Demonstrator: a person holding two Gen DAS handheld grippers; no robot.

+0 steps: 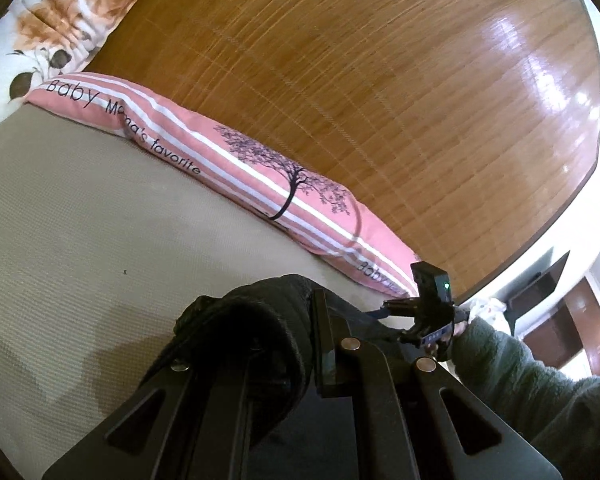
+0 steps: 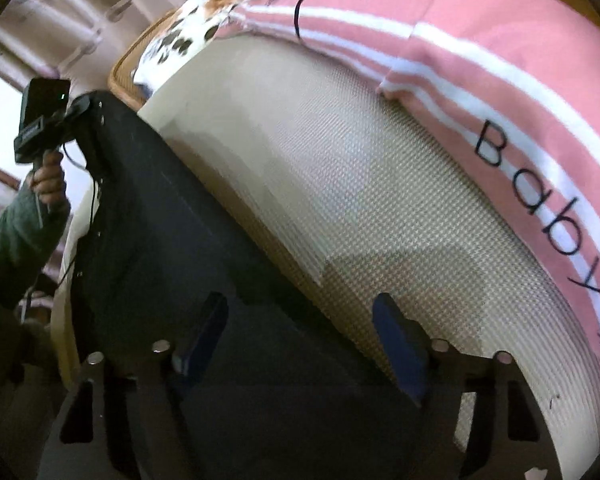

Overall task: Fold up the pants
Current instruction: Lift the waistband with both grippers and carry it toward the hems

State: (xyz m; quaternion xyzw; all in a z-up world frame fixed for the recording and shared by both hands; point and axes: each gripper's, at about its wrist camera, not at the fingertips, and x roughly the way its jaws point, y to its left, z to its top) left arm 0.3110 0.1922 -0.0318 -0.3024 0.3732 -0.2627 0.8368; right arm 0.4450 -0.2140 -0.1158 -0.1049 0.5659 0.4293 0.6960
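Observation:
The dark pants [image 2: 152, 216] lie stretched along the near edge of the beige mattress [image 2: 360, 208]. In the left wrist view my left gripper [image 1: 300, 340] is shut on a bunched black end of the pants [image 1: 256, 332], held just above the mattress [image 1: 100, 220]. In the right wrist view my right gripper [image 2: 300, 332] is open, its blue pads [image 2: 400, 344] spread over the pants' edge with cloth lying between them. The left gripper [image 2: 80, 120] shows at the pants' far end, and the right gripper [image 1: 432, 312] shows in the left wrist view.
A pink striped pillow [image 1: 240, 160] lies along the far side of the mattress, also in the right wrist view [image 2: 480, 80]. A floral quilt [image 1: 60, 20] sits at the corner. A bamboo mat [image 1: 380, 100] lies beyond the pillow.

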